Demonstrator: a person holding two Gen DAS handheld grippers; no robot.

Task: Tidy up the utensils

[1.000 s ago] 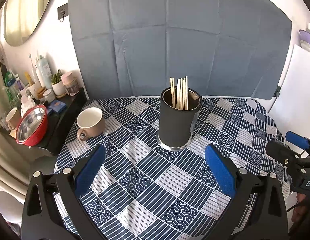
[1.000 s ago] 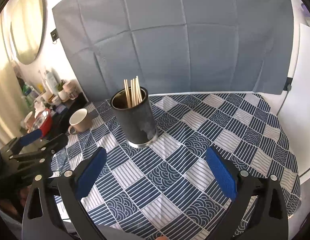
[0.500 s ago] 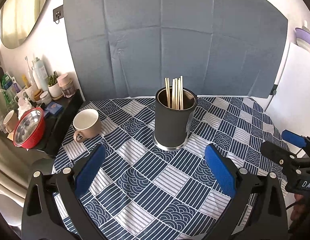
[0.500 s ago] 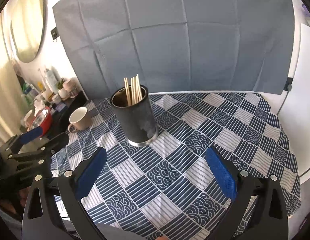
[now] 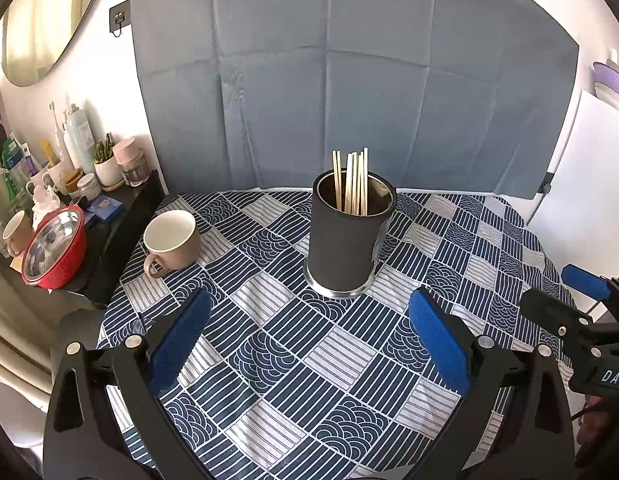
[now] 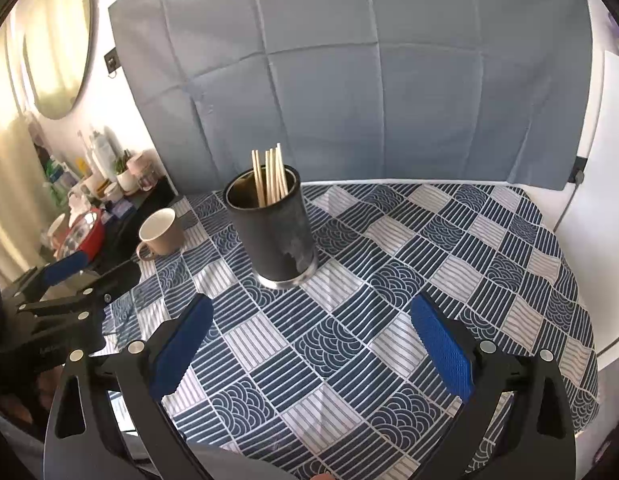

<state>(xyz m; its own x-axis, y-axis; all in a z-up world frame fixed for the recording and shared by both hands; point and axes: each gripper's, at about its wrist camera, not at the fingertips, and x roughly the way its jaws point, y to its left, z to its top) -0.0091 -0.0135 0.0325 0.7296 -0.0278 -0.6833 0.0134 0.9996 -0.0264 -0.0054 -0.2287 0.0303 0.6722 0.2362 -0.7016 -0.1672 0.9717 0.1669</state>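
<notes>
A dark cylindrical holder (image 5: 343, 240) stands upright on the blue patterned tablecloth (image 5: 293, 360), with several wooden chopsticks (image 5: 351, 182) standing in it. It also shows in the right wrist view (image 6: 275, 228) with the chopsticks (image 6: 271, 178). My left gripper (image 5: 309, 332) is open and empty, low over the cloth, in front of the holder. My right gripper (image 6: 309, 340) is open and empty, in front and to the right of the holder. Each gripper shows at the edge of the other's view.
A beige mug (image 5: 171, 240) stands left of the holder, also in the right wrist view (image 6: 161, 232). A black side shelf (image 5: 121, 224) at the left carries a red bowl (image 5: 55, 252), jars and bottles. A grey backdrop (image 5: 349, 80) hangs behind the table.
Both grippers have drawn back slightly from the holder, and the left view has tilted up a little. Nothing was picked up or let go.
</notes>
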